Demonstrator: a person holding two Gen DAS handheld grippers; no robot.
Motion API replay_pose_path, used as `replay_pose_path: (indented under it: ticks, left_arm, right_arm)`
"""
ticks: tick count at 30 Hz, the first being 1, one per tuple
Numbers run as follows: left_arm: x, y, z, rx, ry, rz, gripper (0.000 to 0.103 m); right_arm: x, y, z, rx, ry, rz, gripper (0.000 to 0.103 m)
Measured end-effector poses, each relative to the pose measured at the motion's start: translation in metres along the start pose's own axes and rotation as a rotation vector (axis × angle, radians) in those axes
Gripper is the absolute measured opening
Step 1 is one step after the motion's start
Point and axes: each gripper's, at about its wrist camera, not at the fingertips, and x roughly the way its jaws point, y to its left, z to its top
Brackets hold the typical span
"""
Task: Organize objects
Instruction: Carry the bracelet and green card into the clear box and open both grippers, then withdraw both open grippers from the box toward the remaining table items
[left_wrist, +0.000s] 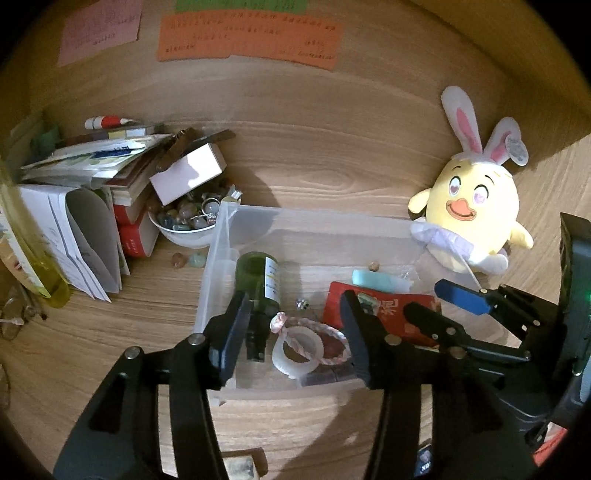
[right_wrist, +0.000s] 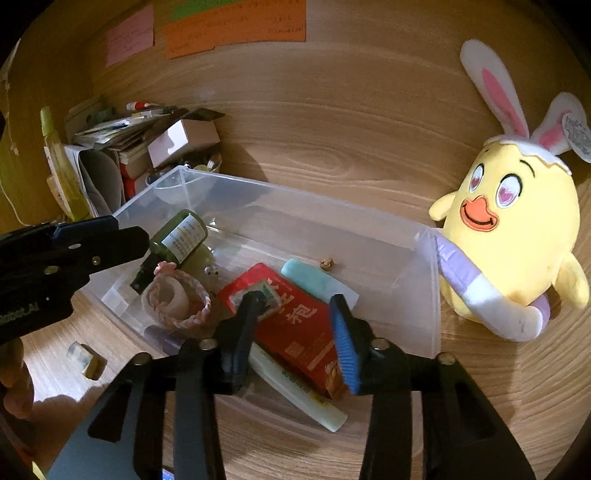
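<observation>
A clear plastic bin (left_wrist: 236, 221) (right_wrist: 424, 317) stands on the wooden desk. Inside lie a green bottle (left_wrist: 260, 280) (right_wrist: 181, 236), a pink braided ring around a white roll (left_wrist: 314, 334) (right_wrist: 177, 295), a red packet (left_wrist: 391, 310) (right_wrist: 295, 325), a teal bar (left_wrist: 376, 278) (right_wrist: 306, 278) and a pale tube (right_wrist: 299, 395). My left gripper (left_wrist: 295, 332) is open and empty over the bin's near side, above the ring. My right gripper (right_wrist: 299, 332) is open and empty over the red packet; it also shows in the left wrist view (left_wrist: 436, 306).
A yellow chick plush with bunny ears (left_wrist: 472, 210) (right_wrist: 513, 229) leans at the bin's right end. A stack of books and papers (left_wrist: 92, 177), a pink box (left_wrist: 188, 173) and a bowl of stones (left_wrist: 188, 221) stand left. A small block (right_wrist: 86, 360) lies near the bin.
</observation>
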Motion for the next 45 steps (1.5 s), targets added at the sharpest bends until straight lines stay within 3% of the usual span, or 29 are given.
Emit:
replay_pose_path:
  ticks: [4, 8, 10, 13, 17, 20, 31, 45]
  left_arm:
    - [-0.012, -0.003, 0.0, 0.013, -0.017, 0.003, 0.067]
    - [-0.027, -0.005, -0.001, 0.025, -0.033, 0.005, 0.089]
    - [-0.034, -0.005, -0.002, 0.031, -0.045, 0.008, 0.091]
    - [-0.045, -0.007, -0.004, 0.059, -0.06, 0.026, 0.095]
    - [-0.058, -0.007, -0.008, 0.066, -0.068, 0.001, 0.097]
    - [-0.065, -0.007, -0.013, 0.077, -0.082, 0.017, 0.099]
    - [-0.076, 0.0, -0.033, 0.096, -0.06, 0.057, 0.1]
    - [-0.058, 0.014, -0.087, 0.11, 0.097, 0.079, 0.1]
  right_arm:
    - [-0.009, 0.001, 0.001, -0.002, -0.02, -0.001, 0.052]
    - [-0.022, 0.003, 0.001, -0.012, -0.045, -0.001, 0.058]
    - [-0.029, 0.005, 0.001, -0.016, -0.055, 0.001, 0.067]
    - [-0.042, 0.005, 0.0, -0.006, -0.078, 0.008, 0.073]
    - [-0.055, 0.004, -0.004, 0.008, -0.096, 0.001, 0.074]
    - [-0.069, 0.002, -0.008, 0.023, -0.117, 0.005, 0.082]
    - [-0.098, 0.007, -0.031, 0.032, -0.135, 0.03, 0.082]
    - [-0.061, 0.039, -0.083, -0.037, 0.054, 0.063, 0.082]
